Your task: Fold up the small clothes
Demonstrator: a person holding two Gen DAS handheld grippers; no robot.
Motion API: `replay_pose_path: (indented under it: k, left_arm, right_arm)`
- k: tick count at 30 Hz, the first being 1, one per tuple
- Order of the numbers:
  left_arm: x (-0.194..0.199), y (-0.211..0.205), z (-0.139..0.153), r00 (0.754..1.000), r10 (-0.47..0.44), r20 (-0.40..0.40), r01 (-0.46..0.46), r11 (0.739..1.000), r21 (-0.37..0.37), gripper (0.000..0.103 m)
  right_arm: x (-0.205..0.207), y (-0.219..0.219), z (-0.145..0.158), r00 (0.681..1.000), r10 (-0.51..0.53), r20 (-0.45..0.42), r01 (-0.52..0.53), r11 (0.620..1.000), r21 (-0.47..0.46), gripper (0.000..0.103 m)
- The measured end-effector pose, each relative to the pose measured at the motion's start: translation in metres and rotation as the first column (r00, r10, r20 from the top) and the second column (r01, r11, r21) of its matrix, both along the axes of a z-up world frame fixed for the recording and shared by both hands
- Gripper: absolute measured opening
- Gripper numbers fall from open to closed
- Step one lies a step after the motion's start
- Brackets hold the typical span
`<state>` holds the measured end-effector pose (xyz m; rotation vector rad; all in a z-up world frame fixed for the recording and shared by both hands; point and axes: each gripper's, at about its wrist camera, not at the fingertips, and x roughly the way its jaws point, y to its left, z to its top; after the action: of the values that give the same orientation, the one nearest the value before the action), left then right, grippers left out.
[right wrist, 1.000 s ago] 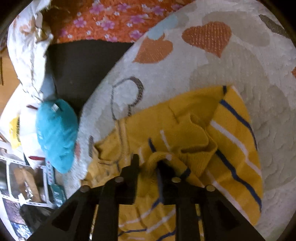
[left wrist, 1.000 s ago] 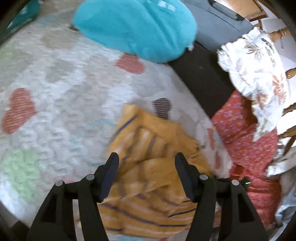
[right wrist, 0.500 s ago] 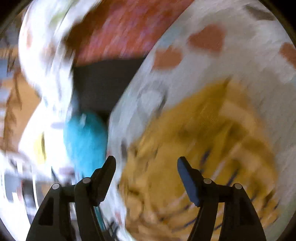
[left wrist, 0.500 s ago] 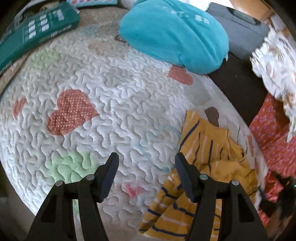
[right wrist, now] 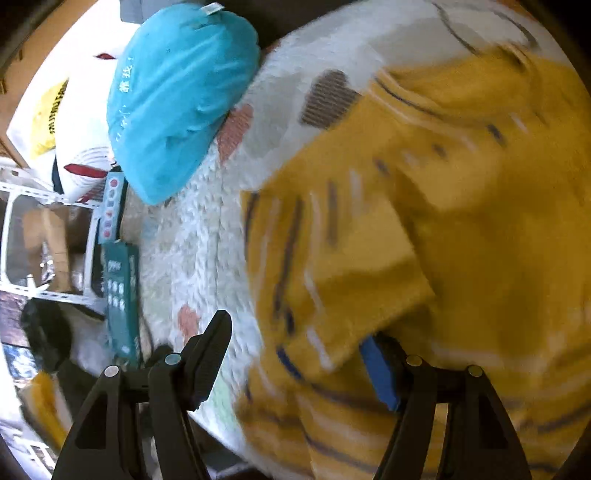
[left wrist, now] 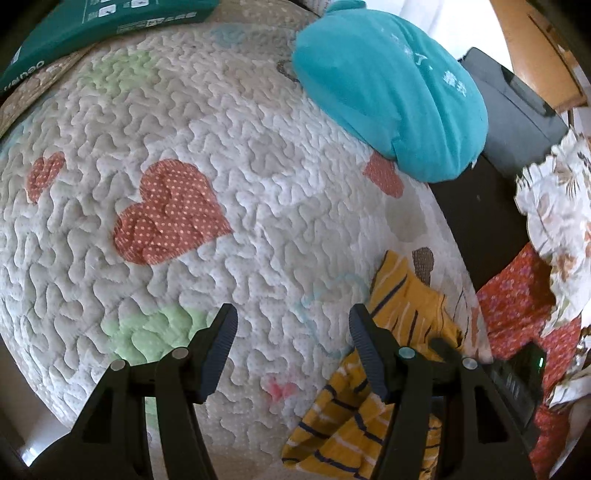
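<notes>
A small yellow garment with navy and white stripes lies crumpled on the white quilted heart-pattern cover, at the lower right of the left wrist view. It fills the right of the blurred right wrist view. My left gripper is open and empty over bare quilt, left of the garment. My right gripper is open; a fold of the garment lies over its right finger, and the left finger is beside the cloth.
A teal cushion sits at the quilt's far edge. A green box lies at the far left. A dark case, a white floral cloth and a red floral cloth lie at the right. Shelves stand beyond the quilt edge.
My right gripper has opened and let go of the garment, then swung. My left gripper has moved left, off the garment, over bare quilt.
</notes>
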<state>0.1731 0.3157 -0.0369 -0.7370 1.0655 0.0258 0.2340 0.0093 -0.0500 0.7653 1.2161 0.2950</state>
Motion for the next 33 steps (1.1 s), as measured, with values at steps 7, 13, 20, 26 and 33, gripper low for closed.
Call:
replay_pose_path:
  k: [7, 13, 20, 26, 33]
  left_arm:
    - [0.008, 0.001, -0.004, 0.999, -0.009, -0.032, 0.009, 1.0, -0.003, 0.062]
    - [0.01, -0.02, -0.013, 0.991, -0.117, -0.072, 0.119, 0.992, 0.031, 0.062]
    - [-0.005, -0.074, -0.034, 0.92, -0.365, -0.141, 0.379, 0.921, 0.088, 0.062]
    - [-0.027, -0.11, -0.041, 0.85, -0.502, -0.161, 0.526, 0.822, 0.218, 0.061]
    - [-0.035, -0.131, -0.029, 0.847, -0.483, -0.221, 0.525, 0.698, 0.488, 0.005]
  right_arm:
    - [0.058, 0.055, -0.003, 0.998, 0.063, 0.001, -0.062, 0.996, -0.059, 0.074]
    - [0.068, 0.063, 0.001, 0.994, 0.11, 0.027, -0.105, 0.985, -0.14, 0.075]
    - [0.023, -0.006, 0.057, 0.983, 0.105, 0.15, -0.076, 0.979, -0.19, 0.075]
    - [-0.075, -0.126, 0.065, 0.988, -0.046, 0.146, 0.079, 0.969, -0.232, 0.075]
    - [-0.189, -0.257, 0.035, 0.941, -0.332, 0.069, 0.338, 0.91, -0.239, 0.075]
